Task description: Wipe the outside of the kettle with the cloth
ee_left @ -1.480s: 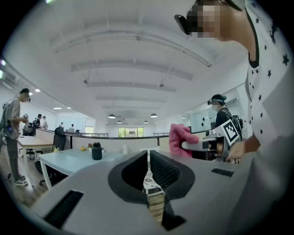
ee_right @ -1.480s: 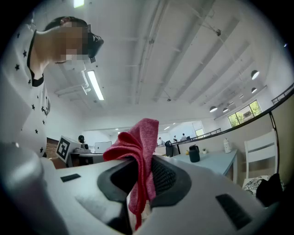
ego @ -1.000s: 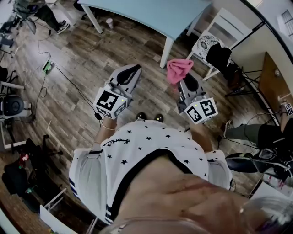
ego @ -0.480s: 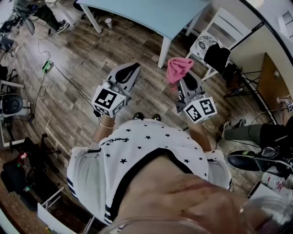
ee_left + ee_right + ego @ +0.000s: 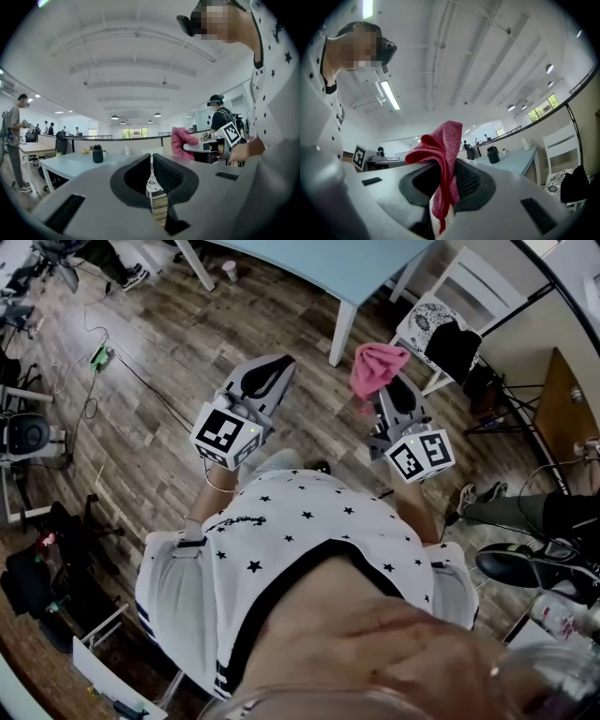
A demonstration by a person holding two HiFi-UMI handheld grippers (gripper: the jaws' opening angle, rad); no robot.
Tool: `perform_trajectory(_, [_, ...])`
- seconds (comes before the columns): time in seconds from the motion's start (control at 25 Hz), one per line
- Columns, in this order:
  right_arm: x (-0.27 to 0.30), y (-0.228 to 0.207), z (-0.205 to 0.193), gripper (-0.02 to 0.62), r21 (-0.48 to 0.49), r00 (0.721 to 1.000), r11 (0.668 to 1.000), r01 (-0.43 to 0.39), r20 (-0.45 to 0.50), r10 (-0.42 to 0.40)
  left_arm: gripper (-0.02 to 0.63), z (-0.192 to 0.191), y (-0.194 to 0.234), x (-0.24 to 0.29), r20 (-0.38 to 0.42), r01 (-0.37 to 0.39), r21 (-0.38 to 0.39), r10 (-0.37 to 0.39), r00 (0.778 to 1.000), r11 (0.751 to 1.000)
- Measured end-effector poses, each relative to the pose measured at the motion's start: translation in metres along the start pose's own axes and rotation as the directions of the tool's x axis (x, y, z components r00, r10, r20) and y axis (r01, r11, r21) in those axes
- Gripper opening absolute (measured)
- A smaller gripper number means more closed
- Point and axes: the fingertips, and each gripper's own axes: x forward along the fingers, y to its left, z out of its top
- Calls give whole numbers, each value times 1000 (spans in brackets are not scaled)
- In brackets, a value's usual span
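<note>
— Above the wood floor [image 5: 169,352], the right hand-held gripper [image 5: 447,174] clamps the pink cloth [image 5: 440,150], bunched over its jaws.
— Left hand-held gripper [image 5: 151,161]: pinched together, empty. Kettle [image 5: 97,153] sits on the blue desk [image 5: 70,166], well apart.

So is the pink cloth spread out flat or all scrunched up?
Scrunched up. The pink cloth is pinched between the right gripper's fingers, bunching in folds above them, with a strip hanging below.

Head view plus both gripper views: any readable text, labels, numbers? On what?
No readable text.
White star-print shirt: dark script line on the chest, too small and blurred to read.
Left tongs and right tongs: marker cubes carry square patterns only, no letters.
Pink cloth: no label shows.
</note>
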Motion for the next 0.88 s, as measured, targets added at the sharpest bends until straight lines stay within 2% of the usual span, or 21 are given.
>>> perform_trajectory(0.36, [15, -12, -3, 74, 18, 1000, 1000, 5, -13, -4, 40, -9, 21, 7, 8, -22, -16, 23, 1000, 1000])
perform_trajectory(0.88, [86, -44, 3, 74, 4, 995, 995, 98, -4, -98, 40, -10, 107, 55, 47, 49, -32, -47, 998, 998])
